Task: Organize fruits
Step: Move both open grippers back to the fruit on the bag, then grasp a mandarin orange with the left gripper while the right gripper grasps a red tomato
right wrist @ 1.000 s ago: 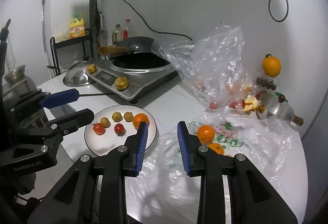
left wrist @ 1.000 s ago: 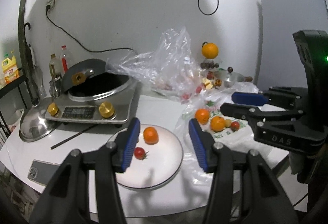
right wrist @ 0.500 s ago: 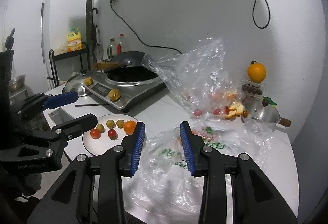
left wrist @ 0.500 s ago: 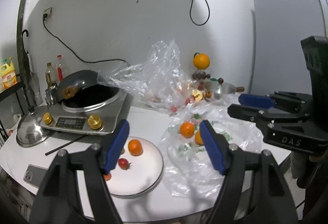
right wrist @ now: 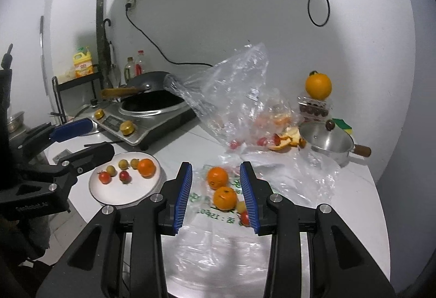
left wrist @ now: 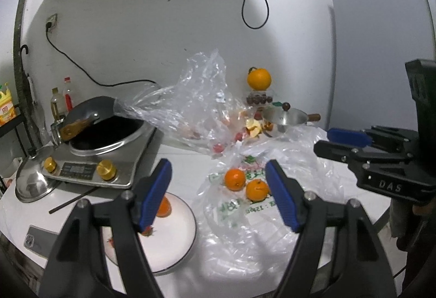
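1. While both grippers hang above the white table (right wrist: pixel 351 189), the two loose oranges lie as a pair on the printed plastic bag (right wrist: pixel 272 181), and the line through them runs away from the right gripper (right wrist: pixel 218 195), roughly along its fingers.
2. Seen from the right wrist, the far orange (right wrist: pixel 217 177) and the near orange (right wrist: pixel 224 197) sit between the blue fingers but beyond their tips, untouched; the fingers are released, with only a moderate gap and nothing gripped.
3. From the left wrist, the same oranges (left wrist: pixel 235 179) lie ahead of the left gripper (left wrist: pixel 218 194), nearer its right finger; its fingers are spread wide and empty.
4. Only the right wrist view shows the plate's full contents: on the white plate (right wrist: pixel 120 191), left of the right fingers, lie one orange (right wrist: pixel 146 167), two red cherry tomatoes (right wrist: pixel 124 176) and three small yellowish fruits (right wrist: pixel 123 163).
5. In the left wrist view the left finger hides most of that plate (left wrist: pixel 179 238).
6. Beside the right finger's tip, a small yellowish fruit and a red tomato (right wrist: pixel 244 217) lie on the bag.
7. Beyond the fingers, a crumpled clear bag (right wrist: pixel 231 96) holds more small red fruit.
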